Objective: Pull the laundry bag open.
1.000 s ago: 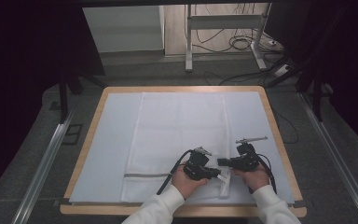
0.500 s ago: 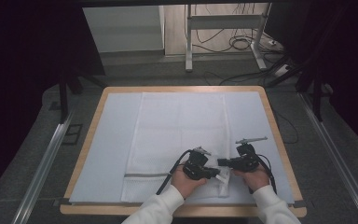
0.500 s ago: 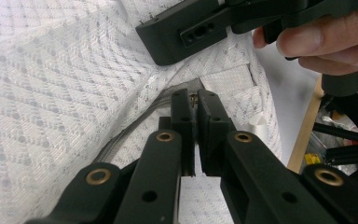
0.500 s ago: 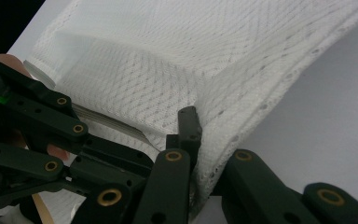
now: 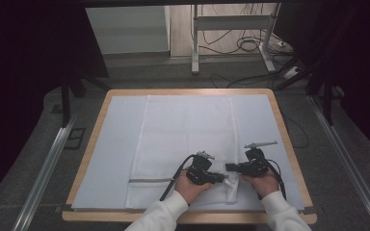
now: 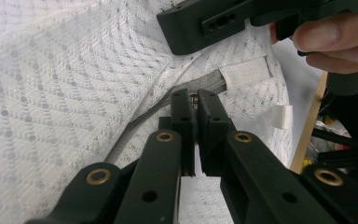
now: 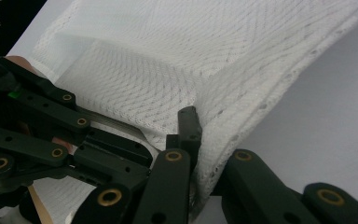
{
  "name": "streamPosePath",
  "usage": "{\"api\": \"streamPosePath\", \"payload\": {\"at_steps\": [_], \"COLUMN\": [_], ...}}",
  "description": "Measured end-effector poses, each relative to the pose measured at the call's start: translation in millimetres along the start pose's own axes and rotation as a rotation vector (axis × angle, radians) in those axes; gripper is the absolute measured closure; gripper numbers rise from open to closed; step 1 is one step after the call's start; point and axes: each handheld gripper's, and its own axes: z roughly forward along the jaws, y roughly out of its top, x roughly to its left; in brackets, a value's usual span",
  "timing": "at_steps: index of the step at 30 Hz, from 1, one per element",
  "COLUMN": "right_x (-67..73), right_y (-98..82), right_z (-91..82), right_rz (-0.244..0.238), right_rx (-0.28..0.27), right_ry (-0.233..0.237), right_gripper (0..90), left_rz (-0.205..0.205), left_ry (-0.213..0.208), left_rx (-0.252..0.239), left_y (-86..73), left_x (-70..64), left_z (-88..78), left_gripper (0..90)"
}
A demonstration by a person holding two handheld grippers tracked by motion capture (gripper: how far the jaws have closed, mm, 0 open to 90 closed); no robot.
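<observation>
A white mesh bag [image 5: 188, 130] lies flat on the pale-covered table [image 5: 115, 144], with a grey zipper [image 5: 149, 180] across its near end. My left gripper [image 5: 223, 178] points right at the bag's near right corner. In the left gripper view the left gripper [image 6: 195, 96] is shut on the small metal zipper pull [image 6: 194, 97] at the end of the zipper [image 6: 135, 128]. My right gripper [image 5: 229, 168] faces it from the right. In the right gripper view the right gripper [image 7: 196, 125] is shut on the lifted edge of the mesh bag [image 7: 168, 70], one finger hidden behind the fabric.
The table's wooden rim [image 5: 289, 139] frames the cover. A white tag [image 6: 282, 115] hangs from the bag's corner. Metal rails [image 5: 46, 168] run along the floor on both sides. A metal stand [image 5: 195, 43] and cables [image 5: 250, 45] lie behind the table.
</observation>
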Motion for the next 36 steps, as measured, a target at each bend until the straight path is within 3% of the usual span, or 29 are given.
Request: {"api": "streamPosePath", "payload": {"at_steps": [11,14,36], "right_x": [0.7,0.3,1.3], "right_y": [-0.3,-0.1,0.7], "right_z": [0.8,0.5,-0.3], "right_rz": [-0.007,-0.006,-0.004], "right_rx": [0.007,0.004,-0.003], "right_ry": [-0.001,-0.004,-0.002], "right_gripper": [88.7,88.7,88.7], "left_rz": [0.012,0.014,0.013], "left_ry": [0.015,0.037,0.049], "left_rx": [-0.003,-0.004,-0.014], "left_y": [-0.6,-1.3,-7.8], "left_x": [1.1,2.0,9.4], "left_z": [-7.5,-7.4,-21.6], "left_gripper": [86.8,86.8,86.7]}}
